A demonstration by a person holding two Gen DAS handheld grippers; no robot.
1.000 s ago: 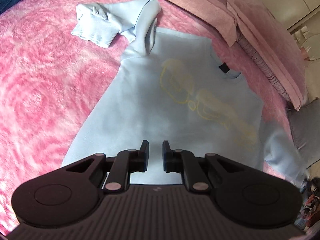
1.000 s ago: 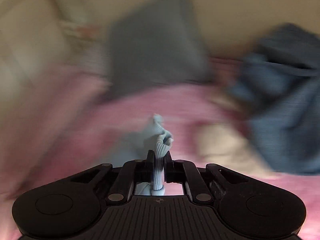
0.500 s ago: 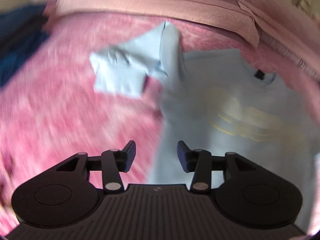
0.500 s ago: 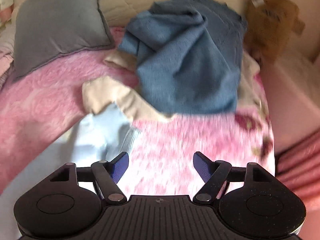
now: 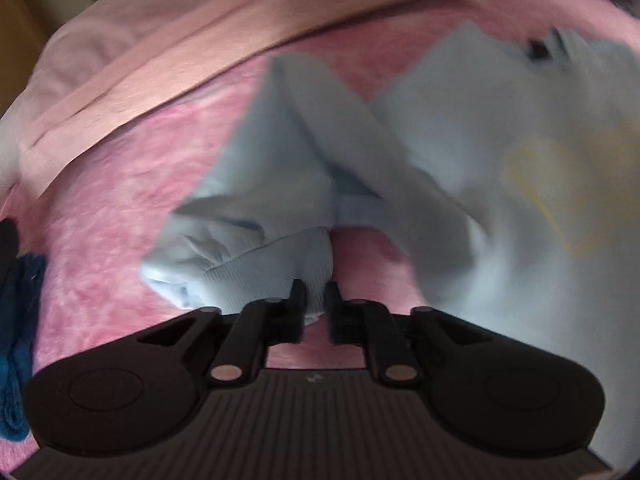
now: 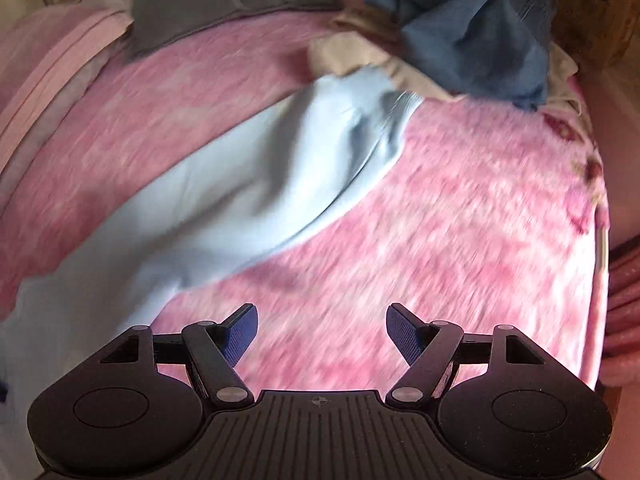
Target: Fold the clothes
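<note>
Pink fleece blanket (image 6: 460,208) carries the light-blue sweatshirt (image 5: 520,184), spread chest-up. Right sleeve (image 6: 280,168) lies stretched out straight. Right gripper (image 6: 322,332) hangs wide apart, empty. Left gripper (image 5: 315,300) pinches the left ribbed cuff (image 5: 272,276), presumably to reposition that bunched sleeve.

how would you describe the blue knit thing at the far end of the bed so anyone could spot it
Start at the pink fuzzy blanket covering the bed and follow the pale blue sweatshirt sleeve to its far end. Just beyond lies a cream garment, and heaped on it is the dark blue knit, the only deep blue, crumpled piece there.
</note>
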